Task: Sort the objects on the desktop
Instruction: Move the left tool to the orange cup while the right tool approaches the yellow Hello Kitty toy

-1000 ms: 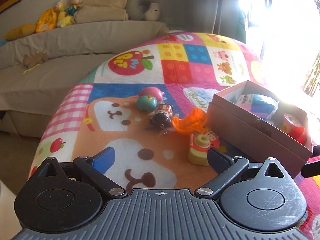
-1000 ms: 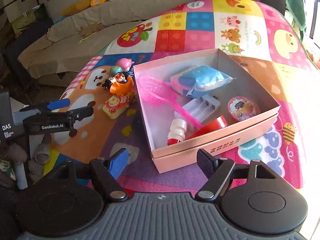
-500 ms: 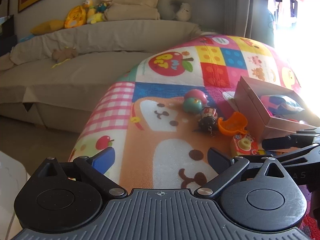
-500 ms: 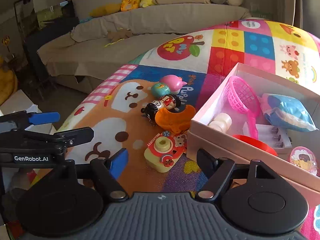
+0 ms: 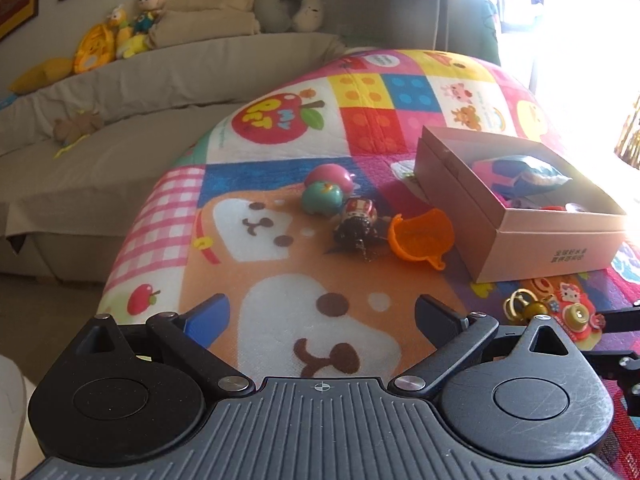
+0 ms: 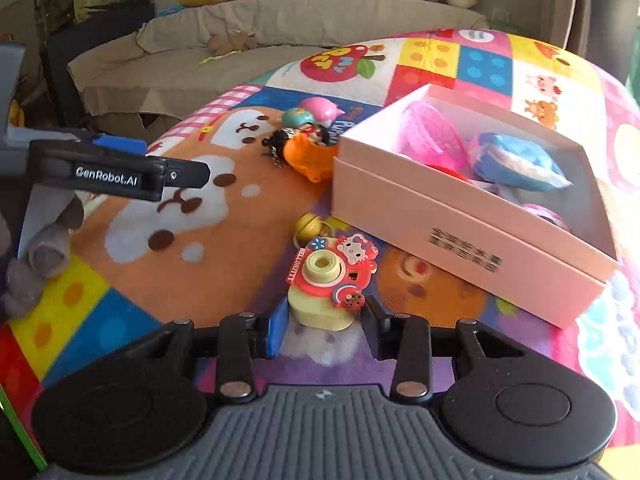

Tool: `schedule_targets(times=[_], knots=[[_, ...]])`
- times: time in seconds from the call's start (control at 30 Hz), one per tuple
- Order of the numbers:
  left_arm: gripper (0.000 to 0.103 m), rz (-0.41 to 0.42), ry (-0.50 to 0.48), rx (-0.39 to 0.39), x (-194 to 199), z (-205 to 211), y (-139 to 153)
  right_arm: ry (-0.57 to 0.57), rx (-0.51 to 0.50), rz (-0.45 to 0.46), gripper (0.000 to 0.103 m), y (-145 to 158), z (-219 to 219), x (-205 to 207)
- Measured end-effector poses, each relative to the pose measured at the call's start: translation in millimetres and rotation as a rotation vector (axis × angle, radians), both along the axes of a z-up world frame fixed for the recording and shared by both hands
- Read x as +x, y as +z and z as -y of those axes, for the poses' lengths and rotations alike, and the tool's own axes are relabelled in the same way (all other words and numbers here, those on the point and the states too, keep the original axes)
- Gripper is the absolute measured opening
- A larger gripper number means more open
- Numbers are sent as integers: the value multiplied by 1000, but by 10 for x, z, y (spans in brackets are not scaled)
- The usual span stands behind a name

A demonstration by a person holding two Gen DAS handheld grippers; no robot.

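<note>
A yellow and red toy camera (image 6: 326,286) with a gold keyring lies on the play mat, between the fingers of my right gripper (image 6: 322,330), which close against its sides. It also shows in the left wrist view (image 5: 568,314). My left gripper (image 5: 322,316) is open and empty above the mat. A pink box (image 6: 460,208) holds a pink scoop, a blue pouch and other items. Beside the box (image 5: 500,216) lie an orange cup (image 5: 420,236), a small doll (image 5: 356,220), a teal ball (image 5: 322,198) and a pink ball (image 5: 330,174).
The colourful play mat (image 5: 280,240) covers a rounded surface that drops off at the left. A beige sofa (image 5: 120,100) with plush toys stands behind. Bright window light comes from the right.
My right gripper moved down and forward to the toy camera and narrowed its fingers onto it. My left gripper swung slightly right; it stays open.
</note>
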State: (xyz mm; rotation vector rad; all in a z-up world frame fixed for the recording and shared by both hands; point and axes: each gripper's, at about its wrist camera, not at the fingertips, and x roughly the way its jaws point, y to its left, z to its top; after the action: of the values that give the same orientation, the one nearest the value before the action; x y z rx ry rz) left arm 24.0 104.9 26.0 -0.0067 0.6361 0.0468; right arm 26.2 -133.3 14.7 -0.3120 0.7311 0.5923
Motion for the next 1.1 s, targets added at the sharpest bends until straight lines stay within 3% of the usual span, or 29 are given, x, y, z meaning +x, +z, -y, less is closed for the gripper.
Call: schedule_targets(times=[0.07, 0.2, 0.27, 0.3, 0.37, 0.47, 0.57, 0.6, 0.63, 0.67, 0.87, 1.1], knots=[[101, -4, -51, 6, 140, 108, -25, -97, -32, 53, 44, -2, 221, -43], [101, -13, -71, -17, 428, 286, -64, -286, 40, 108, 71, -22, 601, -5], [98, -9, -89, 29, 531, 382, -101, -339, 99, 103, 76, -70, 701, 23], [91, -13, -101, 62, 573, 427, -126, -359, 118, 93, 79, -103, 729, 46], [82, -31, -129, 100, 654, 482, -173, -367, 132, 81, 79, -107, 760, 77], [82, -38, -137, 112, 747, 512, -216, -376, 161, 64, 86, -115, 805, 112], [80, -30, -133, 118, 818, 533, -221, -395, 173, 30, 87, -142, 826, 161], [75, -25, -130, 126, 834, 534, -220, -399, 178, 22, 88, -149, 836, 168], [59, -22, -125, 136, 841, 532, -221, -404, 183, 20, 88, -153, 847, 160], [58, -25, -121, 140, 844, 528, -222, -406, 187, 19, 89, -156, 852, 160], [58, -34, -120, 130, 578, 467, -193, -400, 189, 4, 97, -170, 840, 176], [58, -38, -305, 13, -186, 650, -79, -360, 166, -14, 103, -179, 778, 188]])
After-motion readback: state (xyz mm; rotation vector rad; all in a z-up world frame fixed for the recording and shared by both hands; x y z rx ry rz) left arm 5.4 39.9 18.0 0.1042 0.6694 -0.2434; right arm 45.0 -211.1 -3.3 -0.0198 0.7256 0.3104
